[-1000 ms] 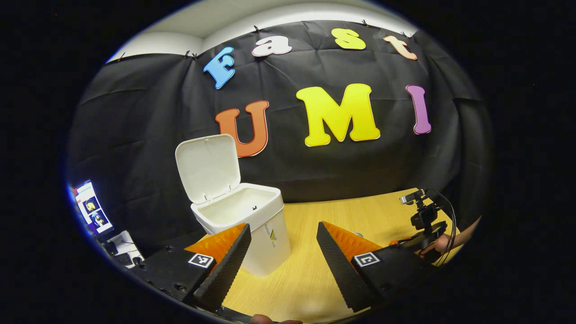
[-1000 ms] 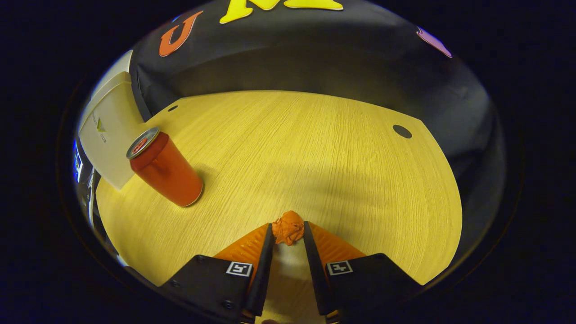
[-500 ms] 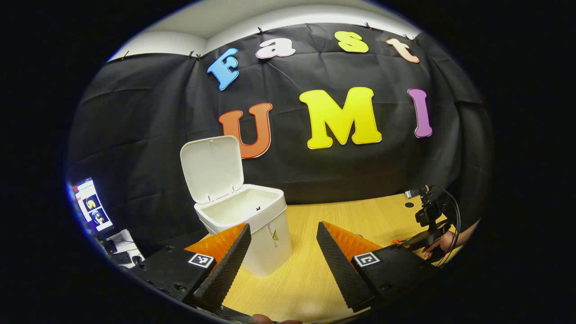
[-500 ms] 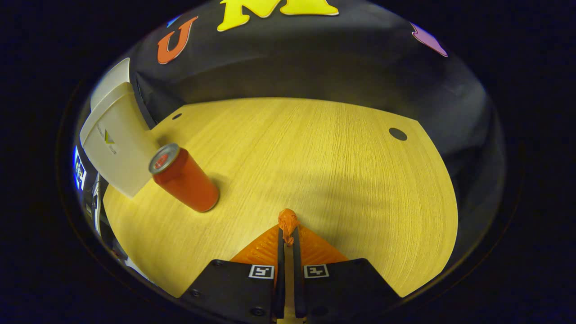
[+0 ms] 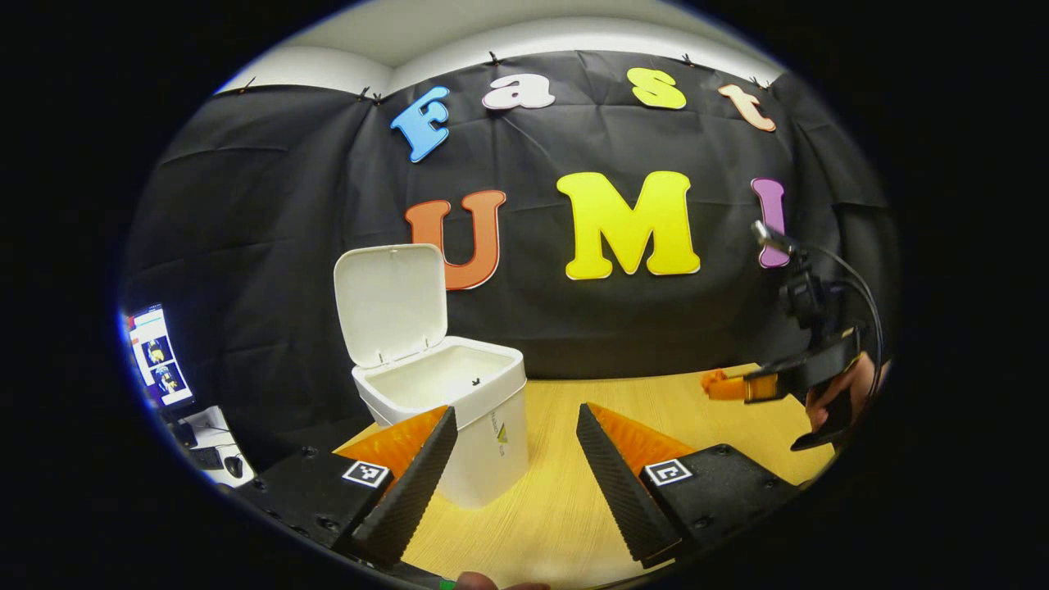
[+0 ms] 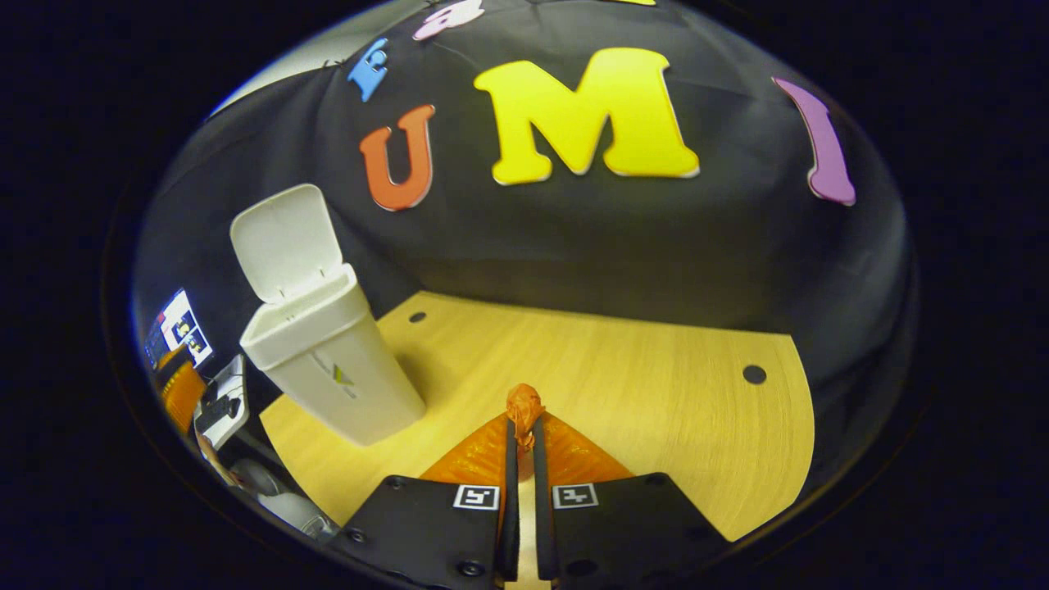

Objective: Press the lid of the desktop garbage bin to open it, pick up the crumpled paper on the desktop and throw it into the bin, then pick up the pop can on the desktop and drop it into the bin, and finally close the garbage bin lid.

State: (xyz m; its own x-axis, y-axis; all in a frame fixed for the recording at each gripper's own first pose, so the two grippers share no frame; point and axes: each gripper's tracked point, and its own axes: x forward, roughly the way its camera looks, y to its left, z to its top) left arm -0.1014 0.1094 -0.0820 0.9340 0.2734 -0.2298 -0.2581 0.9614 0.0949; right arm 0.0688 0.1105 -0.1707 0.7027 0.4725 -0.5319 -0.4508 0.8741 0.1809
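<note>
The right gripper (image 6: pixel 521 426) pinches the crumpled paper (image 6: pixel 524 407) between its two fingertips, both pressing on it, and holds it in the air above the table (image 6: pixel 656 385). The garbage bin (image 6: pixel 328 369) stands near the table's left edge with its lid (image 6: pixel 287 238) raised upright. The left gripper (image 5: pixel 512 451) is spread wide and grasps nothing, just beside the bin's front wall.
</note>
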